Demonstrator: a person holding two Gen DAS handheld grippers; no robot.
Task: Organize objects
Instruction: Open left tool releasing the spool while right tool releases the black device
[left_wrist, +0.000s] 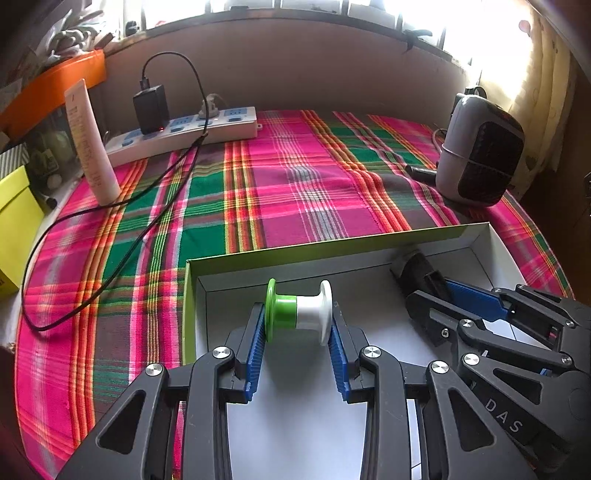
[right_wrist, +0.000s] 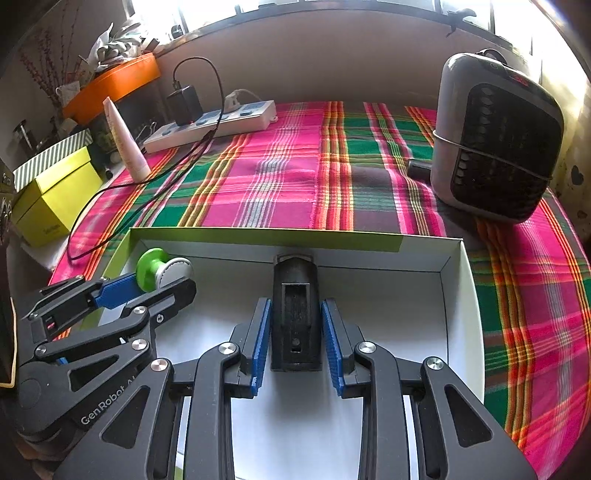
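Observation:
A shallow white box with a green rim (left_wrist: 325, 246) (right_wrist: 266, 234) lies on the plaid cloth. My left gripper (left_wrist: 298, 326) is shut on a green and white spool (left_wrist: 300, 311), held inside the box at its left side; the spool also shows in the right wrist view (right_wrist: 162, 272). My right gripper (right_wrist: 295, 325) has its blue pads against the sides of a black block-shaped device (right_wrist: 295, 314) that lies inside the box by its far wall. In the left wrist view that device (left_wrist: 417, 273) sits between the right gripper's fingers (left_wrist: 476, 301).
A grey and black fan heater (left_wrist: 480, 151) (right_wrist: 498, 136) stands at the far right. A white power strip (left_wrist: 184, 131) with a black charger and a trailing black cable (left_wrist: 110, 240) lies at the far left. A white tube (left_wrist: 90, 144) stands beside it. A yellow box (right_wrist: 55, 199) sits left.

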